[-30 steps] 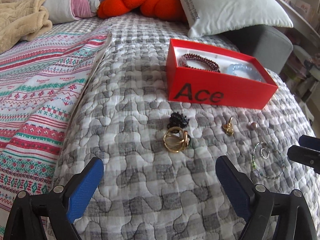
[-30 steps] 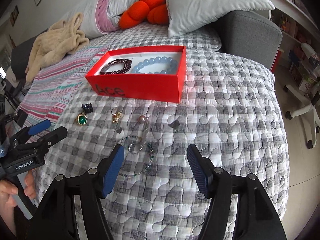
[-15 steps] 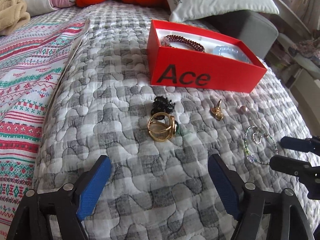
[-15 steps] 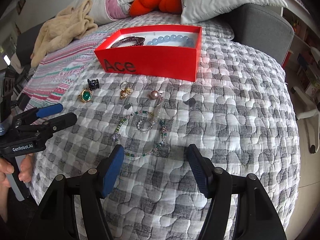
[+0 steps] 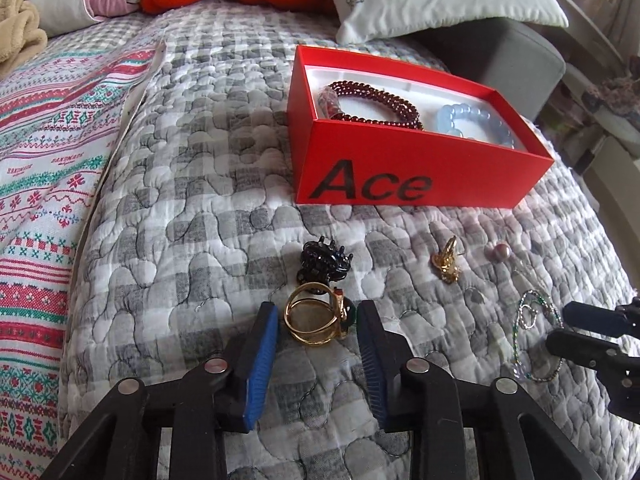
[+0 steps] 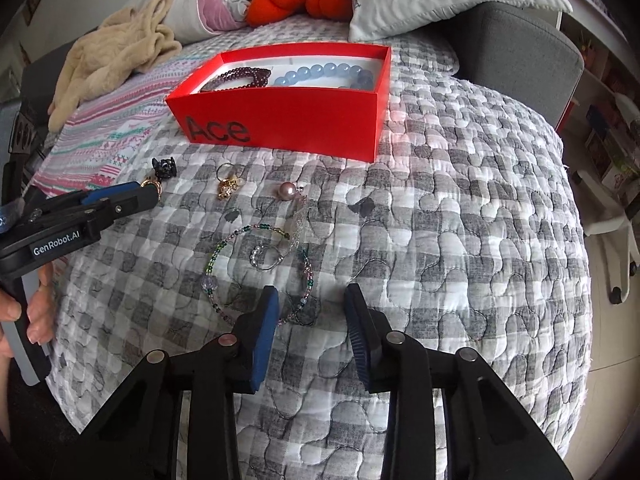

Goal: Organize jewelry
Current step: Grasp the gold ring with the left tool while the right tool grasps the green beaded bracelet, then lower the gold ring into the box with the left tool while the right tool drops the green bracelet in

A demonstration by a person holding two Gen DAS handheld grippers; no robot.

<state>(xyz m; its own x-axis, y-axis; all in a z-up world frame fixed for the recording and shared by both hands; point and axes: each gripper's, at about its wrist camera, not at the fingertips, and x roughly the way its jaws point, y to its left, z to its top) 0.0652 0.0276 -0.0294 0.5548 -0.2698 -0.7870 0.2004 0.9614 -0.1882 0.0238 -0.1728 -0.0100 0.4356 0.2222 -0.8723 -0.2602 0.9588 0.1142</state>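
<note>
Left wrist view: the red box (image 5: 404,160) marked "Ace" sits on the grey checked quilt (image 5: 192,200) and serves as the landmark. Inside it lie a dark red bead bracelet (image 5: 372,100) and a pale blue bead bracelet (image 5: 472,120), so two pieces look already put away. In front of the box, on the quilt, lie a black claw clip (image 5: 324,266), a small gold charm (image 5: 446,264) and a pink pearl (image 5: 502,250). Nearer the camera than the clip, the gold ring (image 5: 316,320) with a dark green stone sits between the fingers of the left gripper (image 5: 318,328). The jaws stand apart on either side of it, close but not yet clamped. This ring looks like the next piece for the box.

Right wrist view: the right gripper (image 6: 310,320) hangs with its jaws apart over the quilt, well in front of the box. Its left finger sits at the near edge of the beaded necklace (image 6: 260,272); whether it touches it I cannot tell. A small silver ring (image 6: 266,258) lies inside that loop. By my count, six loose pieces remain outside the box, so the task seems under halfway.
</note>
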